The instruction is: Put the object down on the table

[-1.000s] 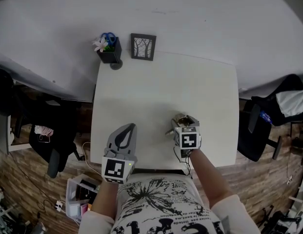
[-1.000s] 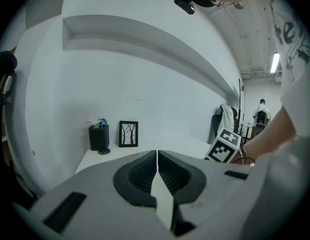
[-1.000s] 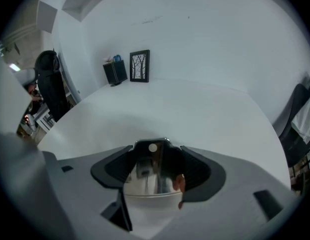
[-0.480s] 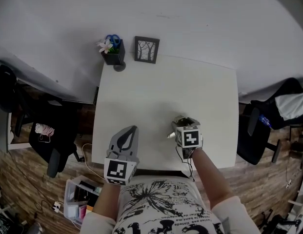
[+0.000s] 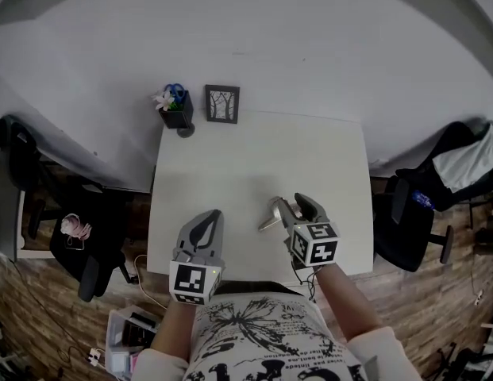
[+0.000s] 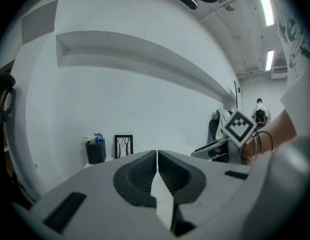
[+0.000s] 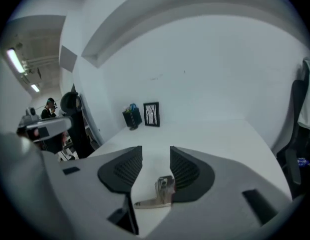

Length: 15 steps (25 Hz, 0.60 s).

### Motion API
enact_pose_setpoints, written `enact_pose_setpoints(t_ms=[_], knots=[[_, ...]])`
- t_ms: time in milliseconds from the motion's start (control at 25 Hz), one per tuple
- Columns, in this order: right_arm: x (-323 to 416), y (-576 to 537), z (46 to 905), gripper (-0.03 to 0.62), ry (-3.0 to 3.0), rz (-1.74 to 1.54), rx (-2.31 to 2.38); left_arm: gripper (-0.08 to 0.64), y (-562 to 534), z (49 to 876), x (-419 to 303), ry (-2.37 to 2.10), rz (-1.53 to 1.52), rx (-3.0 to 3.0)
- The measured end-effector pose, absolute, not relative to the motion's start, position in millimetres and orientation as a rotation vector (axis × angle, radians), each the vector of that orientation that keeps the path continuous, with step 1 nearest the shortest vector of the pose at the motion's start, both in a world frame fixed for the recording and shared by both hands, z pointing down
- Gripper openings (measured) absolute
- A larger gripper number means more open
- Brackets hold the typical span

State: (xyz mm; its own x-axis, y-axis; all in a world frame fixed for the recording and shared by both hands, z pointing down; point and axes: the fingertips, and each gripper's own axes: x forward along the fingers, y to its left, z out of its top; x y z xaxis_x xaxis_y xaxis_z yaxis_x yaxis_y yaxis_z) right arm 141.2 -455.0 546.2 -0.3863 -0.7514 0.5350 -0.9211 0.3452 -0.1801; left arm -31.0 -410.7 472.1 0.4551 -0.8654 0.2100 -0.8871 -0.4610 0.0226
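Observation:
A small silver metal piece [image 5: 269, 216] lies on the white table [image 5: 254, 153], near its front edge. My right gripper [image 5: 294, 205] hovers just right of and above it. In the right gripper view the metal piece [image 7: 158, 194] shows on the tabletop below the gap of the right gripper [image 7: 155, 155]. Its jaws have just been closing, but a gap stays between them and nothing is between the pads. My left gripper [image 5: 205, 219] hangs over the table's front left part. In the left gripper view the left gripper [image 6: 157, 156] is shut with nothing in it.
A black pot with a flower and blue scissors [image 5: 175, 108] and a small framed picture [image 5: 222, 103] stand at the table's far left edge by the wall. A black chair [image 5: 409, 221] sits right of the table, another chair [image 5: 87, 240] and clutter on the left.
My right gripper has lifted off the tabletop and its jaws have narrowed, leaving the metal piece lying on the table. The left gripper has risen a little.

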Motion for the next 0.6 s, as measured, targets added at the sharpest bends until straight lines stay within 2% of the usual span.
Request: enact_pose_setpoints(t_ms=[280, 400, 600], knots=[[169, -441, 451, 0.021, -2.431, 0.377, 1.627, 0.012, -405, 428, -15, -1.596, 0.233, 2.582], [176, -433, 420, -0.003, -2.487, 0.272, 1.654, 0.012, -403, 410, -11, -1.618, 0.199, 2.588], [186, -420, 385, -0.006, -2.577, 0.180, 1.675, 0.012, -399, 382, -1, -1.649, 0.173, 2.635]])
